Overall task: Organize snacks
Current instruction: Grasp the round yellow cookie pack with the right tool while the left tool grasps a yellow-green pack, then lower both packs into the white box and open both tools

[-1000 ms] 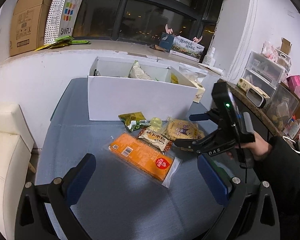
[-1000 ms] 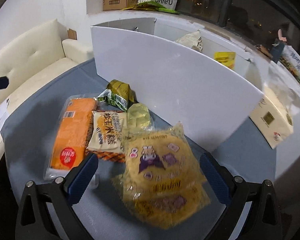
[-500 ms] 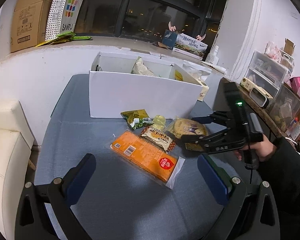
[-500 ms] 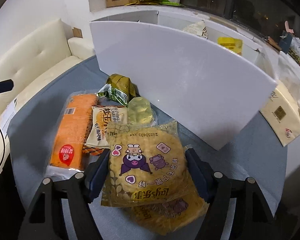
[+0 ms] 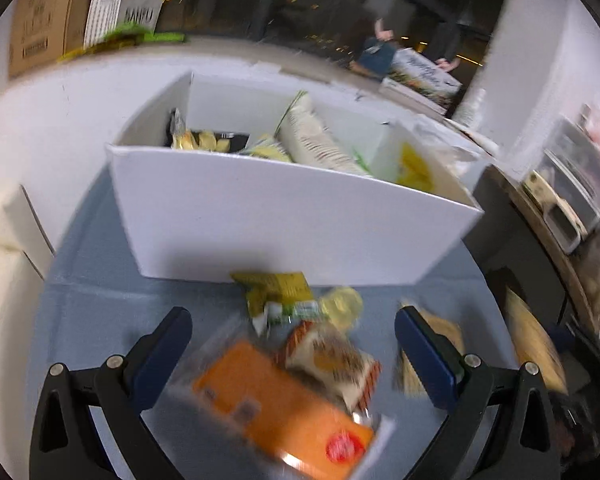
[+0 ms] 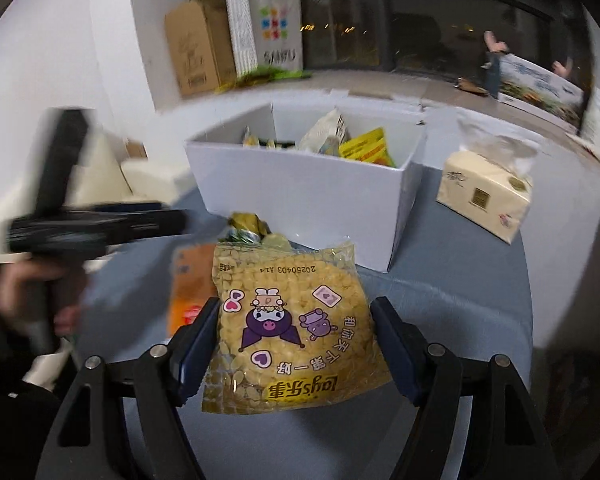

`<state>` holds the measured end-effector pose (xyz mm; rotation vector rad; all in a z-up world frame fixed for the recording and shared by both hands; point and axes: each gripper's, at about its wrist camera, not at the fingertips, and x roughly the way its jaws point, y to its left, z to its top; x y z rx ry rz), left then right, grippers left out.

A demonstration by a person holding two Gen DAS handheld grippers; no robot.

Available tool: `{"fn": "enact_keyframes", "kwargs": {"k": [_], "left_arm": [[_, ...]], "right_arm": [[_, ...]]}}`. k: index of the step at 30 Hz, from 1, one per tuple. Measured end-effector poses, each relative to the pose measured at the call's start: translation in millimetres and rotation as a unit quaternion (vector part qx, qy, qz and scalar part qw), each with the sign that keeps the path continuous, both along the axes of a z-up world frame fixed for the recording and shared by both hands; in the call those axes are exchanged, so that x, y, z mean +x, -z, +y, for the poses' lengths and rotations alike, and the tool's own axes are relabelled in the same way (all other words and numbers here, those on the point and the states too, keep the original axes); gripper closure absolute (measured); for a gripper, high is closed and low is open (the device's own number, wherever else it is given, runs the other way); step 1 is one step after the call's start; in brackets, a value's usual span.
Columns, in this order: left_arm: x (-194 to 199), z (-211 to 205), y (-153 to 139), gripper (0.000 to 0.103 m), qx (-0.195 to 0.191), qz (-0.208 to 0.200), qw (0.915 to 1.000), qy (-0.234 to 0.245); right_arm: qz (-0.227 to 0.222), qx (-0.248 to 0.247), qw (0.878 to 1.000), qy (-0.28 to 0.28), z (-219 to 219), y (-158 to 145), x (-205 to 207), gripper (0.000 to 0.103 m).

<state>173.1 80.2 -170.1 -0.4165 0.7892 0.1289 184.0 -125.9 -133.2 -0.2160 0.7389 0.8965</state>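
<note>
My right gripper (image 6: 296,320) is shut on a yellow cartoon-print snack bag (image 6: 288,280) and holds it above the blue-grey table. Beyond it stands the white box (image 6: 300,188) with several snacks inside. My left gripper (image 5: 292,328) is open and hangs over the loose snacks: an orange pack (image 5: 276,404), a beige pack (image 5: 332,360), a green pack (image 5: 276,292) and a pale yellow jelly cup (image 5: 342,304). A second yellow bag (image 5: 410,376) lies partly hidden behind the right finger. The white box (image 5: 280,220) is just behind them. Both views are motion-blurred.
A tissue pack (image 6: 484,196) sits on the table right of the box. A cream sofa (image 5: 0,280) stands at the left. A cardboard box (image 6: 192,48) and a paper bag (image 6: 272,28) rest on the window sill. Shelves with containers (image 5: 572,184) line the right.
My right gripper closed on the yellow cartoon bag and lifted it off the pile. My left gripper moved forward over the snacks, closer to the white box.
</note>
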Motion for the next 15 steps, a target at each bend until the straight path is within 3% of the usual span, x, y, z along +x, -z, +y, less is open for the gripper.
{"fn": "enact_keyframes", "kwargs": {"k": [5, 9, 10, 11, 12, 15], "left_arm": [[33, 18, 32, 0.001, -0.031, 0.037, 0.9986, -0.024], [47, 17, 48, 0.008, -0.012, 0.06, 0.9979, -0.022], [47, 15, 48, 0.013, 0.001, 0.056, 0.9983, -0.018], [47, 12, 48, 0.038, 0.008, 0.047, 0.9988, -0.003], [46, 11, 47, 0.052, 0.011, 0.046, 0.9989, -0.003], [35, 6, 42, 0.055, 0.019, 0.022, 0.9996, 0.007]], "right_arm": [[-0.003, 0.036, 0.999, 0.008, -21, -12, -24, 0.024], [0.0, 0.047, 0.999, 0.004, -25, -14, -31, 0.024], [0.002, 0.049, 0.999, 0.004, -25, -14, -32, 0.024], [0.004, 0.052, 0.999, 0.003, -24, -13, -33, 0.024], [0.007, 0.054, 0.999, 0.001, -24, -11, -34, 0.024], [0.01, 0.049, 0.999, -0.005, -19, -6, -36, 0.024]]}}
